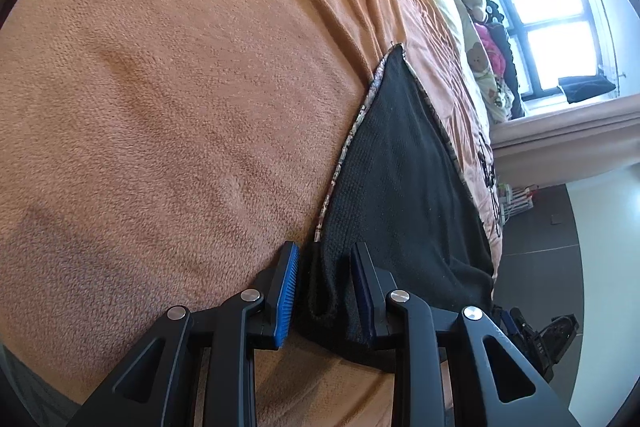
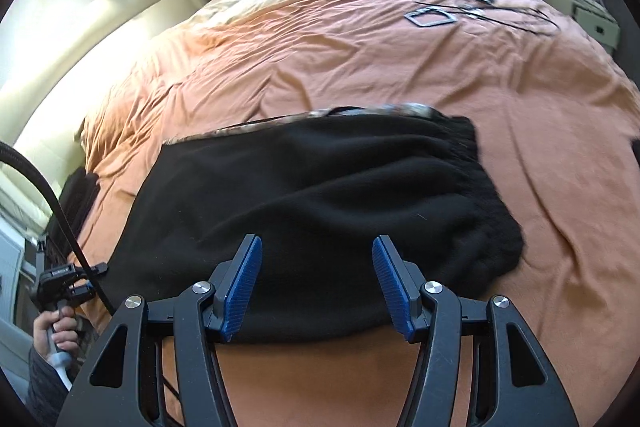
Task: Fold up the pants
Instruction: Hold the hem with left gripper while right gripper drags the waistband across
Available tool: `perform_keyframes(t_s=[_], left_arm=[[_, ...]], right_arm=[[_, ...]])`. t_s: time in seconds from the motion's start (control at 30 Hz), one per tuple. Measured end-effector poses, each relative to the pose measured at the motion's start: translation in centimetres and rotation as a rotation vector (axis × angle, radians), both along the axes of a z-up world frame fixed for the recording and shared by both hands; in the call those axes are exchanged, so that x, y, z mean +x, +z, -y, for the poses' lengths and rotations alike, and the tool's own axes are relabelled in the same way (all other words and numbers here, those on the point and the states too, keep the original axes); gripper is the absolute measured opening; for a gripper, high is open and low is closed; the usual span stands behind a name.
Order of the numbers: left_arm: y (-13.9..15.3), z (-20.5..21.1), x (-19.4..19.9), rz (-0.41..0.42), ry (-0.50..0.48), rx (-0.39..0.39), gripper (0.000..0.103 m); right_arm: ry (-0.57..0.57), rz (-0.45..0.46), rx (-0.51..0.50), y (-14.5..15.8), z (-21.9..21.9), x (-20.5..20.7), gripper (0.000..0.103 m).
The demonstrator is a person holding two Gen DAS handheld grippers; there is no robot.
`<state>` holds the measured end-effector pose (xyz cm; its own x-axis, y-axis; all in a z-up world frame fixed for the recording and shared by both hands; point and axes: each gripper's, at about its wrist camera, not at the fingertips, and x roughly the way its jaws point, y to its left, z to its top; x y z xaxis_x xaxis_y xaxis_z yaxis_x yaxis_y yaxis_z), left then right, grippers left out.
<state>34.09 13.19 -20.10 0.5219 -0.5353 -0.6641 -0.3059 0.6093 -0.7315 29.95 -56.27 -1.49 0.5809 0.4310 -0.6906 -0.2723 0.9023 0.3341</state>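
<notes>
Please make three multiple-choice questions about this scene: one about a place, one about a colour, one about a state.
1. Where do the pants lie?
A. on the floor
B. on the bed cover
C. on a chair

2. What colour is the outside of the pants?
A. black
B. white
C. red

3. How is the right tool?
A. shut on the pants
B. shut on nothing
C. open

Answers:
1 B, orange cover surrounds the pants.
2 A, the cloth is black, with a patterned lining at one edge.
3 C, its blue pads stand apart above the cloth.

Black fleece pants (image 2: pixel 320 195) with patterned lining edge lie folded, flat, near the orange bedspread's (image 2: pixel 400 59) front edge.
</notes>
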Motion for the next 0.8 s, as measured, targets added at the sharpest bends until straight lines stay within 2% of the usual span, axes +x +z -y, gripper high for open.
perform_keyframes(t_s=[0.33, 0.8], left_arm=[[-0.1, 0.1, -0.6, -0.004, 0.066, -0.044, 0.029], [0.4, 0.6, -0.7, -0.018, 0.125, -0.021, 0.029]], right_arm=[[0.156, 0.022, -0.171, -0.7, -7.5, 9.1, 0.056], [0.35, 0.031, -0.403, -2.8, -17.8, 17.9, 0.056]])
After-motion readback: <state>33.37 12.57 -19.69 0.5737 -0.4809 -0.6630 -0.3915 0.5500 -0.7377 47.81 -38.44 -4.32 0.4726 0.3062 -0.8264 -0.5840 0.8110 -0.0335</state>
